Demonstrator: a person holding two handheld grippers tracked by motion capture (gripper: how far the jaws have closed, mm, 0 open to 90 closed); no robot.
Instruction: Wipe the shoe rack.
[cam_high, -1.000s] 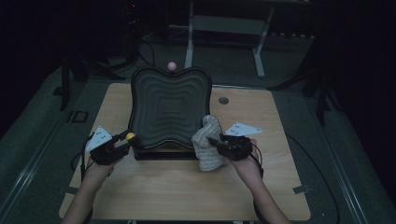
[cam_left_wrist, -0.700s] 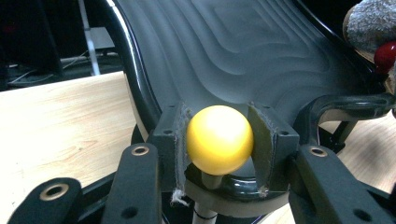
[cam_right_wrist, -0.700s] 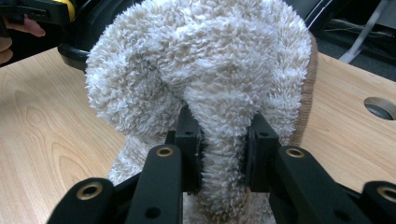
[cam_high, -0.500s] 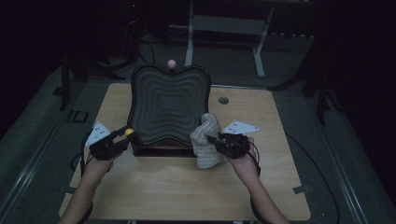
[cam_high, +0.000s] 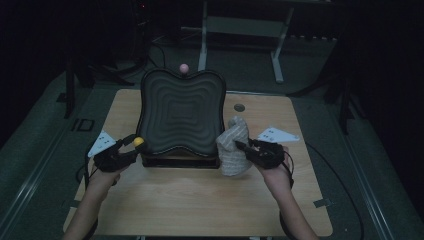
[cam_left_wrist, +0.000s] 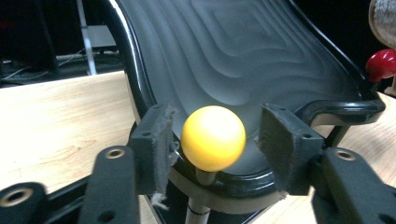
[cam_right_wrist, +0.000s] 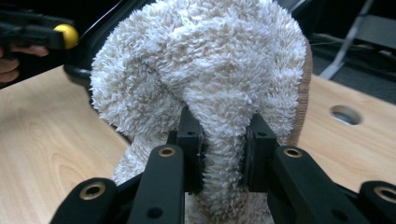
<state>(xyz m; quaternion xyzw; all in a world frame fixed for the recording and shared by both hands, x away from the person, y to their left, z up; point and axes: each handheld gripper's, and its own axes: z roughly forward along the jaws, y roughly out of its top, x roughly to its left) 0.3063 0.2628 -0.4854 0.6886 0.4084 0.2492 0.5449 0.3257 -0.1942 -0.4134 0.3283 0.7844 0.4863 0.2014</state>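
- Fluffy cloth (cam_right_wrist: 196, 70): pinched in a fold by the closed right tool (cam_right_wrist: 223, 156), held at the near right corner of the ribbed black tray (cam_high: 181, 112). Judged soft, light, compressible; best gripped on a bunched fold.
- Yellow knob (cam_left_wrist: 213, 138): at the tray's near left corner, bracketed by the open left tool (cam_left_wrist: 215, 149), jaws not clamped. Judged hard, smooth, slippery.
- Tray stands tilted on the counter (cam_high: 200, 200).

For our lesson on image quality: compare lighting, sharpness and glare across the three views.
High view: dim, the surroundings nearly black, the wooden table the brightest area. Left gripper view: bright, the yellow ball sharp between the open left gripper, soft sheen on the ribbed black tray. Right gripper view: evenly lit, the fluffy cloth crisp, pinched in the right gripper; the background soft.
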